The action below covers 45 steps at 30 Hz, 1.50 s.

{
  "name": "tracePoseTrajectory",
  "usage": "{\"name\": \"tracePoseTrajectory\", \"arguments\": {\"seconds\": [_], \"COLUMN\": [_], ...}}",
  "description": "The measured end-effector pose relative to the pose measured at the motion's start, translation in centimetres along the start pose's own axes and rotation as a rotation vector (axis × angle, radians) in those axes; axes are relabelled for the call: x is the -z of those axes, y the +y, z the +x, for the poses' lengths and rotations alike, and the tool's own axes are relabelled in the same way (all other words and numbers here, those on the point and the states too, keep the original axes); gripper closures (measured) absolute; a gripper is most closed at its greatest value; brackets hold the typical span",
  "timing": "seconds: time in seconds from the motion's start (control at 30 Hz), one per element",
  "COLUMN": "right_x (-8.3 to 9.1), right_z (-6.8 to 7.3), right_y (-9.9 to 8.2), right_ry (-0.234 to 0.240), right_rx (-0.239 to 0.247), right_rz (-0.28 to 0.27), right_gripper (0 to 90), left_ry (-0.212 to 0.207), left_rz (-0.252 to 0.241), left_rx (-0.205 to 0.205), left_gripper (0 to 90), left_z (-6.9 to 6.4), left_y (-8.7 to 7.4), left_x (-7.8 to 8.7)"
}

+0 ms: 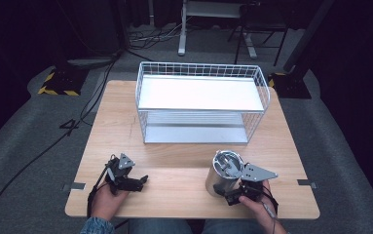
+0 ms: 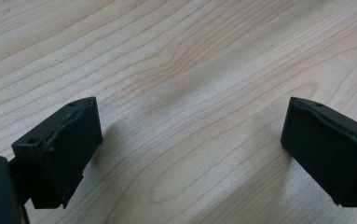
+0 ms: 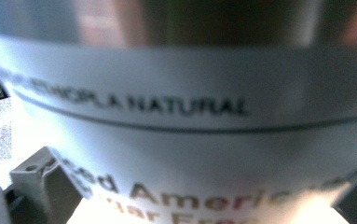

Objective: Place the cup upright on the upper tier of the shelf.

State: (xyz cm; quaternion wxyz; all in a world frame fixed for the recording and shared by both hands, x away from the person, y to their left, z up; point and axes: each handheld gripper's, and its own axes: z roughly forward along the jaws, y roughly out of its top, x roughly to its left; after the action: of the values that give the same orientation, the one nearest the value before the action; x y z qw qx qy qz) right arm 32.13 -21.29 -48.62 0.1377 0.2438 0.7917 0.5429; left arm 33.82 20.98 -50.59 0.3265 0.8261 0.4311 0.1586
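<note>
Closest to the lens: wooden table [image 1: 184,168], bearing a white wire basket [image 1: 201,100] at its far side. Near right, silver can [image 1: 223,173] upright, clamped by the right gripper [image 1: 233,191]; probably ready to lift toward the basket. Near left, left gripper [image 1: 142,181] low over bare wood, jaws wide apart, hand [image 1: 108,195] resting behind it.

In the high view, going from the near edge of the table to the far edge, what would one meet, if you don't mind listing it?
Left gripper and right gripper, side by side near the front edge → metal can, lying between the right gripper's jaws → bare wooden table → white wire basket at the far side.
</note>
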Motion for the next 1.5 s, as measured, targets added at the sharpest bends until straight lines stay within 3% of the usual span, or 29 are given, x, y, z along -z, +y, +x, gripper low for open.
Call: {"name": "tracePoseTrajectory", "arguments": {"seconds": [0.57, 0.73, 0.93, 1.13, 1.5], "right_x": [0.4, 0.9, 1.7, 2.5, 3.4], "right_z": [0.4, 0.3, 0.0, -0.5, -1.1], "right_y": [0.7, 1.3, 2.8, 4.1, 6.9], "right_ry": [-0.036, -0.039, -0.059, -0.079, -0.106], "right_rx": [0.032, 0.031, 0.041, 0.011, 0.021], "right_rz": [0.042, 0.033, 0.023, 0.014, 0.015], "right_gripper": [3.5, 3.5, 3.5, 3.5, 3.5], "left_ry": [0.0, 0.0, 0.0, 0.0, 0.0], "left_rz": [0.0, 0.0, 0.0, 0.0, 0.0], "left_rx": [0.0, 0.0, 0.0, 0.0, 0.0], "left_gripper": [5.7, 5.7, 5.6, 5.7, 5.6], "left_z": [0.0, 0.0, 0.0, 0.0, 0.0], "left_y": [0.0, 0.0, 0.0, 0.0, 0.0], "left_x": [0.0, 0.0, 0.0, 0.0, 0.0]}}
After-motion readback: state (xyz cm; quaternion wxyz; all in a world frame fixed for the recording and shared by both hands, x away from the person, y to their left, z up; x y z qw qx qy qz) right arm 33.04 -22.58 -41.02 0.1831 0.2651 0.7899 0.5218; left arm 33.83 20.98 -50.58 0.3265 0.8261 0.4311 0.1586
